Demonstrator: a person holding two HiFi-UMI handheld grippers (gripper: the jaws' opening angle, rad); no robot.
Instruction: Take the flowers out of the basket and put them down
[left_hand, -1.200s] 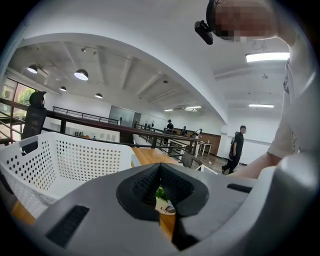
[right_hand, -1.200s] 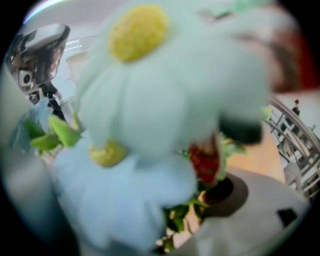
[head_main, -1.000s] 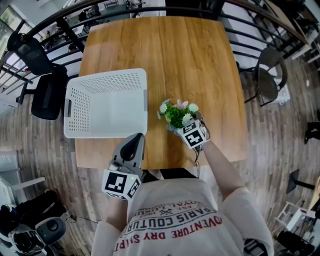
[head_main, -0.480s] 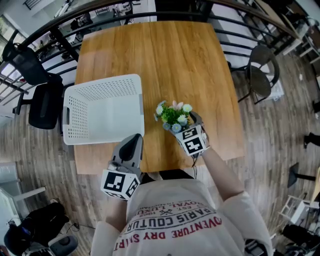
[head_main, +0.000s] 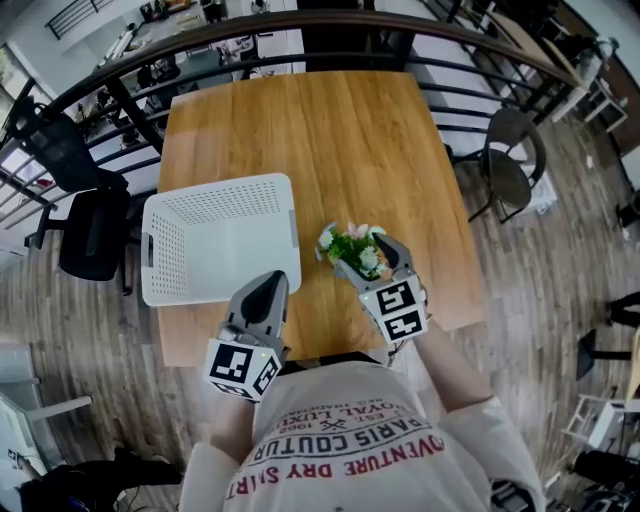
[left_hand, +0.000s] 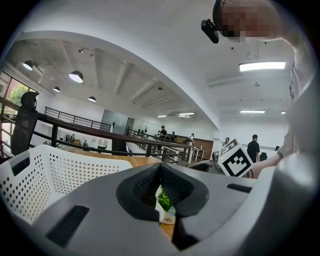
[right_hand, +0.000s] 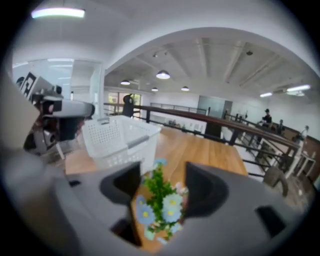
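A small bunch of blue, white and pink flowers (head_main: 352, 247) with green leaves stands on the wooden table (head_main: 330, 130), right of the white perforated basket (head_main: 215, 190). My right gripper (head_main: 372, 260) sits just behind the flowers, toward me. Its jaws are closing, and the flowers (right_hand: 160, 205) show in the gap between them with room on both sides, no pad pressing. My left gripper (head_main: 272, 283) hovers at the table's near edge by the basket's corner, its jaws meeting at the tips. In the left gripper view the basket (left_hand: 40, 175) is at left and the flowers (left_hand: 164, 200) peek below the jaws.
A black office chair (head_main: 85, 200) stands left of the table and a round-seat chair (head_main: 510, 160) to its right. A dark railing (head_main: 300, 25) curves behind the far edge. The table's near edge runs just under both grippers.
My right gripper has drawn back toward me, away from the flowers, which stay on the table. The left gripper holds the same spot.
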